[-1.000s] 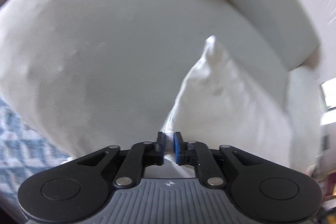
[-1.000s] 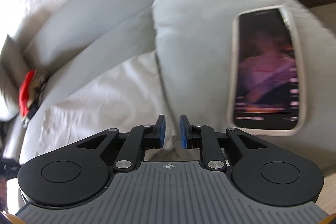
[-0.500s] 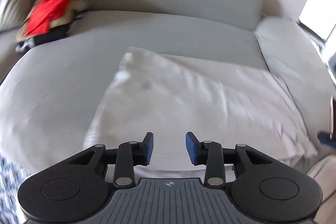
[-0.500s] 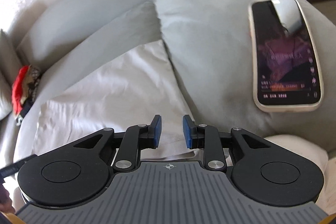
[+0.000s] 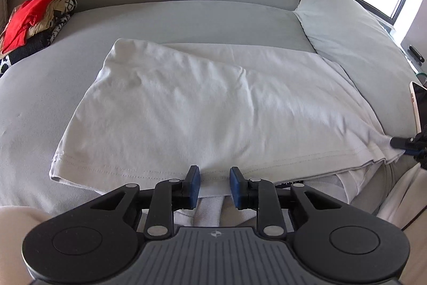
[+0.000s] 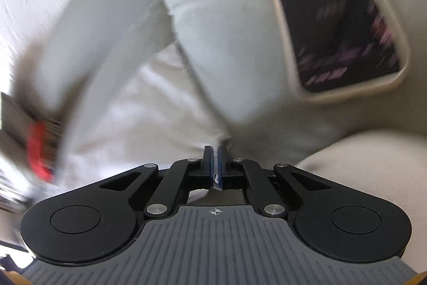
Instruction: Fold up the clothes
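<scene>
The grey sofa [image 5: 186, 18] fills everything ahead of both grippers and serves as the folding surface. Spread on its seat, directly in front of the left gripper [image 5: 214, 184], lies the white garment [image 5: 200, 108], doubled over with its stitched hem nearest the jaws, probably so the next fold can start from that edge. Far off to the left gripper's upper left sits a pile of clothes [image 5: 34, 18], red on top, likely set aside. A phone [image 6: 336, 26] rests on the armrest cushion up and to the right of the right gripper [image 6: 214, 159].

The left gripper is not grasping anything: its jaws are closing, with the hem lying just beyond the pads and untouched by them. The right gripper is clenched on a corner of the white garment, cloth showing between its pads.

Half a second ago the right jaws stood apart above that corner; the left jaws were wider and slightly farther from the hem.
</scene>
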A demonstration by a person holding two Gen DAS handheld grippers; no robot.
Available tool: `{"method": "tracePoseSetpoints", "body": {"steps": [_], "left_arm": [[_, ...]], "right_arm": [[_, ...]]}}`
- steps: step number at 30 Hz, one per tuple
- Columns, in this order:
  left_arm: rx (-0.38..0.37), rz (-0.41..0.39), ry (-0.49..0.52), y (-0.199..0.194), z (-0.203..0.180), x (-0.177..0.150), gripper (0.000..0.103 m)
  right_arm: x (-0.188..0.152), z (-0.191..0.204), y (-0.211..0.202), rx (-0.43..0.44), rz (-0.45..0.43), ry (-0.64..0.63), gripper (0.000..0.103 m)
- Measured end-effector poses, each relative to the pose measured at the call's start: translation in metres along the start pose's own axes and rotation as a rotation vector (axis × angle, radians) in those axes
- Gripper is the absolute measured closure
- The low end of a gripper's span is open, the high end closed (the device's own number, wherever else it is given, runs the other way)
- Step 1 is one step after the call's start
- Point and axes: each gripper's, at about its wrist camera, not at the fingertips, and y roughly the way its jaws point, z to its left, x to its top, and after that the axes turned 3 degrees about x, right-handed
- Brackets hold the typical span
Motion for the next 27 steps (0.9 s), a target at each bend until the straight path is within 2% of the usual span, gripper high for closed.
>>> {"method": "tracePoseSetpoints", "body": {"steps": [1, 3, 4, 6, 8, 9, 14, 18, 20, 23, 27], "left_arm": [[0.002, 0.005, 0.005, 0.000, -0.001, 0.000, 0.079], [0.010, 0.016, 0.021, 0.001, -0.003, 0.000, 0.079], [0.014, 0.021, 0.026, 0.001, -0.004, 0.001, 0.079], [0.026, 0.035, 0.026, -0.001, -0.005, 0.003, 0.079], [0.037, 0.028, 0.025, -0.007, -0.008, 0.005, 0.079], [0.037, 0.017, 0.026, -0.011, -0.010, 0.007, 0.079], [0.004, -0.041, 0.070, -0.014, -0.024, 0.030, 0.075], [0.053, -0.012, 0.097, 0.015, -0.025, 0.042, 0.077], [0.063, 0.030, 0.082, 0.028, -0.020, 0.041, 0.079], [0.032, 0.028, 0.049, 0.032, -0.011, 0.035, 0.079], [0.010, 0.027, 0.033, 0.031, -0.007, 0.033, 0.079]], "right_arm": [[-0.001, 0.006, 0.000, -0.071, -0.008, -0.056, 0.101], [0.000, 0.010, -0.001, -0.110, 0.008, -0.090, 0.099], [0.001, 0.013, -0.006, -0.104, -0.004, -0.089, 0.091], [0.004, 0.021, -0.016, -0.089, -0.045, -0.100, 0.085], [0.011, 0.034, -0.023, -0.051, -0.088, -0.136, 0.064], [0.016, 0.041, -0.022, -0.025, -0.095, -0.144, 0.060], [0.054, 0.061, 0.004, 0.081, -0.113, -0.144, 0.062], [0.093, 0.056, 0.048, 0.173, -0.064, -0.051, 0.062], [0.109, 0.051, 0.070, 0.195, -0.054, -0.016, 0.062], [0.127, 0.048, 0.104, 0.184, 0.002, 0.001, 0.060], [0.139, 0.042, 0.137, 0.230, 0.075, 0.016, 0.063]]}}
